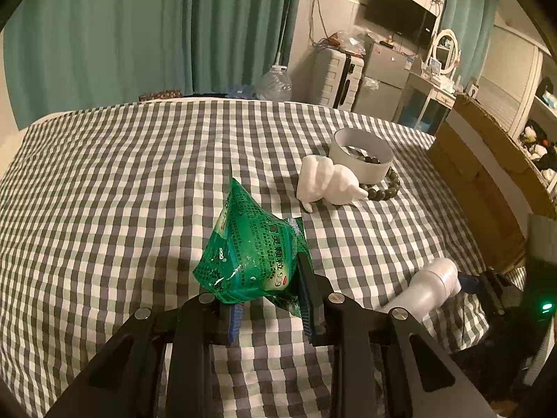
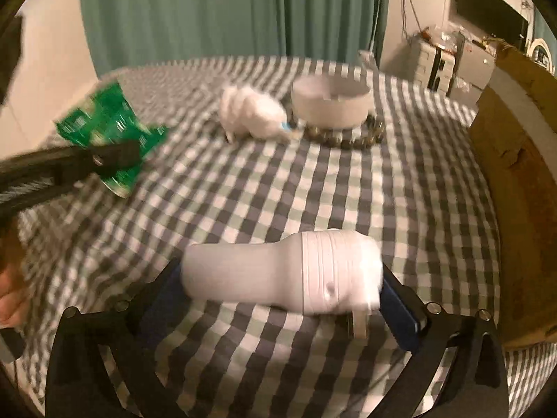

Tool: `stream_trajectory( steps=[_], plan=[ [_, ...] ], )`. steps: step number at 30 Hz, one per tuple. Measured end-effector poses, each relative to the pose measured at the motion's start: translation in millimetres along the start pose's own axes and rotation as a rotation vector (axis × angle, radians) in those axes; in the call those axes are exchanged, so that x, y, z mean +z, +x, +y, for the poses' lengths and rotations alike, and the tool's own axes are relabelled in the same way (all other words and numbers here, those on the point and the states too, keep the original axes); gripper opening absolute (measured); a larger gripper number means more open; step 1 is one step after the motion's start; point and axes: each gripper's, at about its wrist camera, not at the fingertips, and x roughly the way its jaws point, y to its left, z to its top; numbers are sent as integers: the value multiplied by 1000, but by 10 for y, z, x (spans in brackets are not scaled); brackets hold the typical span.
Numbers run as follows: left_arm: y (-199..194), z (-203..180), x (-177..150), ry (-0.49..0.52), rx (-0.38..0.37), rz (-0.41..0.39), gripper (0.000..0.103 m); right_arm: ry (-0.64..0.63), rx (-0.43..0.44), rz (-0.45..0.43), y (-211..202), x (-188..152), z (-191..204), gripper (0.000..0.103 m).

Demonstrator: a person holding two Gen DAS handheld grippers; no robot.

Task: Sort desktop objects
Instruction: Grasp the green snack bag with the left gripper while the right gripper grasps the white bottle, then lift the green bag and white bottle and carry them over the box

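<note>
The left gripper point(image 1: 269, 299) pinches a green sachet point(image 1: 249, 247) between its blue pads, jaws narrow, and holds it above the checked bedspread point(image 1: 104, 181). The right gripper point(image 2: 282, 299) stands wide, with a white bottle-shaped thing point(image 2: 282, 271) lying crosswise between its fingers point(image 2: 400, 310); the pads sit just beside its ends, and the blur hides whether they touch. The left view shows the sachet's print sharply and only the wide end of the white thing point(image 1: 428, 285) near the bed's right edge, with one right finger behind it. The right view is blurred, yet it alone shows the whole white thing resting on the cloth, the left gripper point(image 2: 115, 155) from the side gripping the sachet point(image 2: 108, 129) near the left edge, and part of a hand point(image 2: 10, 296) at the frame's left. Farther toward the bed's far right sits a white ceramic shell point(image 1: 329, 181), lying on its side, just beside a round white box point(image 1: 362, 153). The left view looks into the box and shows dark beads inside; the right view shows its wall point(image 2: 330, 104) but not the contents. A bead bracelet point(image 1: 386, 184) curls around the box's near side on the cloth. A cardboard box point(image 1: 487, 174) stands along the right edge; neither view sees inside it.
</note>
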Motion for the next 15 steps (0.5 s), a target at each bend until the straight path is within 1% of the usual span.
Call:
stream_trajectory(
  steps=[1, 3, 6, 10, 15],
  plan=[
    [4, -1, 7, 3, 0, -2, 27, -12, -13, 10, 37, -3, 21, 102],
    [1, -9, 19, 5, -1, -5, 27, -48, -36, 3, 82, -18, 65, 102],
    [-27, -27, 57, 9, -4, -15, 27, -46, -13, -16, 42, -18, 60, 100],
    [-116, -92, 151, 32, -3, -45, 27, -33, 6, -65, -134, -6, 24, 100],
    [-260, -198, 299, 41, -11, -84, 27, 11, 5, -158, -504, 150, -107, 100]
  ],
)
